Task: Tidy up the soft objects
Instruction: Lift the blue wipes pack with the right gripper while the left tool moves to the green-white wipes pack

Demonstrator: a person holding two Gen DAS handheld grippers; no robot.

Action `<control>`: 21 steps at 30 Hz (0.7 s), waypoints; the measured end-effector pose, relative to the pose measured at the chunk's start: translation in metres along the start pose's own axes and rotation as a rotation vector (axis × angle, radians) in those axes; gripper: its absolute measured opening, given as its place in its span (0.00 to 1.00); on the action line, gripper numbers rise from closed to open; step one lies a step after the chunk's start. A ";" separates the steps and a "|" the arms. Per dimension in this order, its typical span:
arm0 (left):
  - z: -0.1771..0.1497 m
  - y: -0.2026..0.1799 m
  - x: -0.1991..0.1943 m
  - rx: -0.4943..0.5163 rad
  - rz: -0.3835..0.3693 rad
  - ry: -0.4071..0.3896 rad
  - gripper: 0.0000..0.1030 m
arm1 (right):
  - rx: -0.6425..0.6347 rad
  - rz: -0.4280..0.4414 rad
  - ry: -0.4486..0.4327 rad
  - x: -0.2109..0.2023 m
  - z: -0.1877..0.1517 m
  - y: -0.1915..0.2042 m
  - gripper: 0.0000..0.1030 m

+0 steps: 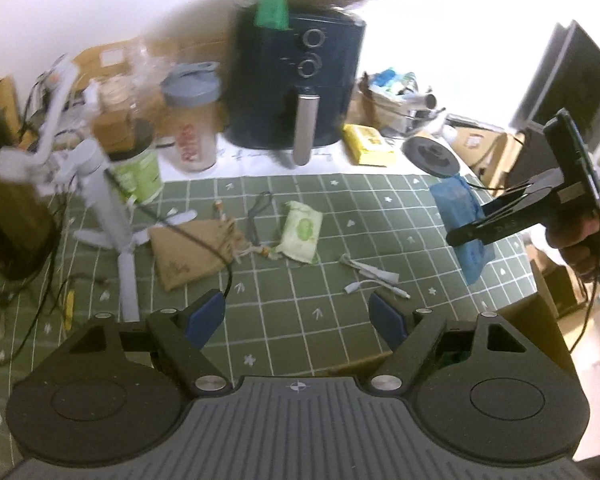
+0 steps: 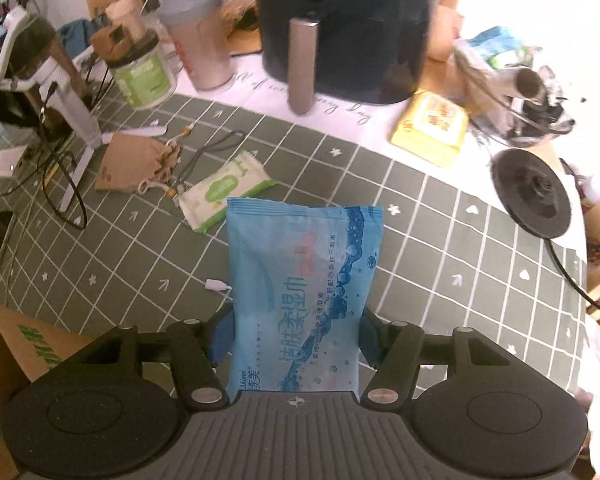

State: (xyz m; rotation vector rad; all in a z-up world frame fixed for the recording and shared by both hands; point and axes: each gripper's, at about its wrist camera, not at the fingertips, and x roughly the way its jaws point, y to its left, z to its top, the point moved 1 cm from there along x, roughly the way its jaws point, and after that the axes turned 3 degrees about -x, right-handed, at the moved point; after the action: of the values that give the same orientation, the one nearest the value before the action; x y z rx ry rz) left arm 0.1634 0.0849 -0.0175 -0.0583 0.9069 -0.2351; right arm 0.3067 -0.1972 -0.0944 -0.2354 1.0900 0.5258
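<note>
The right gripper (image 2: 296, 332) fingers clamp one blue wet-wipes pack (image 2: 300, 280) printed with Chinese characters above the bench (image 2: 440, 248), the left gripper (image 1: 296, 318) fingers stand apart and empty, one green-and-white wipes pack (image 1: 302, 232) lying beyond.

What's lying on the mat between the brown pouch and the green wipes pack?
A grey looped cord and the pouch's beaded drawstring lie between the brown pouch and green wipes pack, clearest in the right wrist view.

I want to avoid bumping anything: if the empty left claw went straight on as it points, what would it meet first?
Probably bare green tablecloth between the open left claw pads; the green wipes pack lies farther on. Depth is unclear.
</note>
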 end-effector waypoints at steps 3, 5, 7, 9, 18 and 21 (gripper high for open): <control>0.008 -0.003 0.007 0.041 -0.024 0.006 0.77 | 0.024 -0.017 -0.019 -0.009 -0.007 -0.006 0.62; 0.013 -0.005 0.013 0.067 -0.040 0.009 0.77 | 0.043 -0.022 -0.031 -0.014 -0.012 -0.011 0.62; 0.017 -0.006 0.020 0.091 -0.047 0.017 0.77 | 0.067 -0.027 -0.041 -0.019 -0.017 -0.015 0.62; 0.022 -0.006 0.028 0.113 -0.047 0.026 0.77 | 0.086 -0.029 -0.050 -0.024 -0.023 -0.019 0.62; 0.037 -0.009 0.064 0.185 -0.054 0.056 0.77 | 0.169 -0.051 -0.080 -0.045 -0.052 -0.032 0.62; 0.041 -0.013 0.079 0.207 -0.052 0.067 0.77 | 0.195 -0.057 -0.084 -0.049 -0.063 -0.036 0.62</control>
State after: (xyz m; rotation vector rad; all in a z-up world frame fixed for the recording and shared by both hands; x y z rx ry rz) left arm 0.2401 0.0525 -0.0519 0.1181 0.9444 -0.3799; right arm 0.2585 -0.2694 -0.0817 -0.0732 1.0418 0.3724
